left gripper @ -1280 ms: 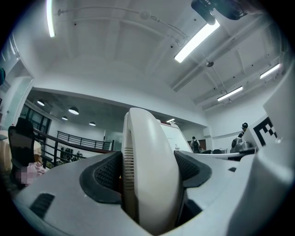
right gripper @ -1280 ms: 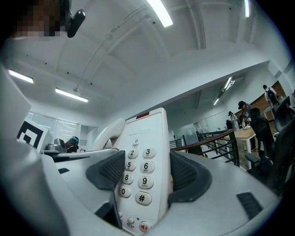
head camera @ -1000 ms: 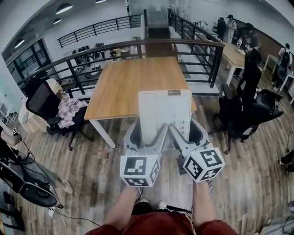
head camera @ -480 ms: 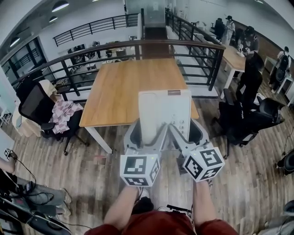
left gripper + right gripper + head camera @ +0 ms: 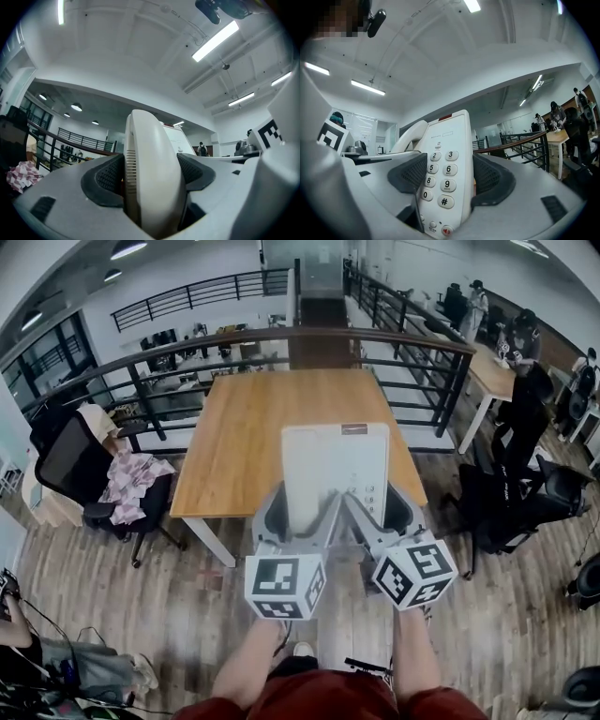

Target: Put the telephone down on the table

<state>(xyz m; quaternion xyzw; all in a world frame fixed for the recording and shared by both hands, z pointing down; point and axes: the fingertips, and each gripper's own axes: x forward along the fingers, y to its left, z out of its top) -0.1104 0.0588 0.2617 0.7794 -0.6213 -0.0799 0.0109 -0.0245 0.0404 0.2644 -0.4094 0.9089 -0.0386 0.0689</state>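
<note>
As the table [image 5: 246,423] has slid slightly nearer under me, my hold is unchanged: left gripper [image 5: 298,512] clamps the telephone [image 5: 335,470] across its handset [image 5: 151,178], right gripper [image 5: 380,512] across its keypad [image 5: 440,180], aloft, not yet set down.

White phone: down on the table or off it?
Off it. The white push-button telephone is held in the air, clamped by both the left gripper and the right gripper, with the wooden table beyond it.
</note>
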